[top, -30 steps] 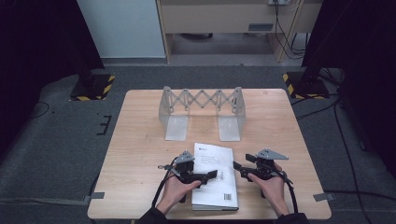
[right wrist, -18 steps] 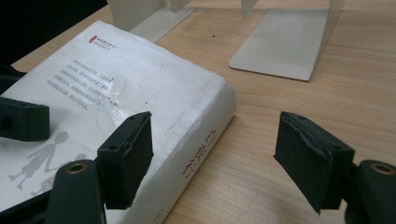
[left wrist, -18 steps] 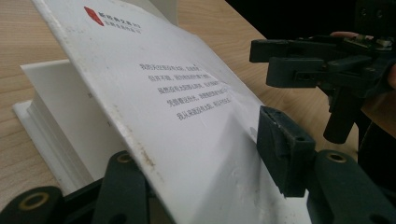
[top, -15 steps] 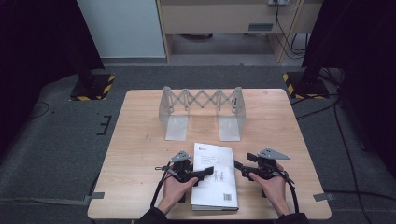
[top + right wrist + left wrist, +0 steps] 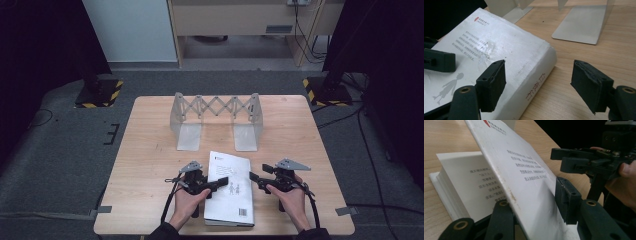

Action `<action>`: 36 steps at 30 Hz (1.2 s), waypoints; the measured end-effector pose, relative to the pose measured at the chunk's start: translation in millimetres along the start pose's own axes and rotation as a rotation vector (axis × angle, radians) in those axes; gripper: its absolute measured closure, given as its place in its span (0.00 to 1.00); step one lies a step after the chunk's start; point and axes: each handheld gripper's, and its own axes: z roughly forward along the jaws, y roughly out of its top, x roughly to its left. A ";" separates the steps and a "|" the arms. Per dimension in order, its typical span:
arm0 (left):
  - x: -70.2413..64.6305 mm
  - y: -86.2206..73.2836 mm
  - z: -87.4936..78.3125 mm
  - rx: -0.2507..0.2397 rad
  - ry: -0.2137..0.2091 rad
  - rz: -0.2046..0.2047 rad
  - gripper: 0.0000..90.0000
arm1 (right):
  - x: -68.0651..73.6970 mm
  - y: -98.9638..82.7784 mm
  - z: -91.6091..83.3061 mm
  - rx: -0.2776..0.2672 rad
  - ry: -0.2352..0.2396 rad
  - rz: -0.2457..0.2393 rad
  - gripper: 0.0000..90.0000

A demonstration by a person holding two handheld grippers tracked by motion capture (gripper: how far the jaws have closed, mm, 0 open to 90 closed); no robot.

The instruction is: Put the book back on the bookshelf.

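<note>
Book: thick, white, glossy cover.

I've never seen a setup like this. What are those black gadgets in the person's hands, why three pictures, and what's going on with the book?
No robot here: a person holds a hand-operated gripper in each hand. The high view looks down on a wooden table; the other two pictures come from small cameras riding on each gripper. On the table lie a white book and, farther back, a grey metal expanding book rack. The left gripper has pinched the book's cover between its two jaws and lifted it, so a printed page shows underneath. The right gripper is open, with one jaw over the book's spine edge and the other over bare table, holding nothing.
</note>
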 end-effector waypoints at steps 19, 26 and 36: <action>-10.7 12.7 -10.0 0.013 -0.018 0.041 0.78 | 2.6 3.6 -2.4 -0.014 0.045 0.015 0.29; -9.2 14.6 -9.6 0.045 -0.011 0.043 0.77 | 3.1 2.6 -1.5 -0.011 0.049 0.017 0.29; 1.1 13.0 -3.9 0.110 0.018 0.045 0.68 | 2.9 0.9 0.6 0.003 0.043 0.011 0.29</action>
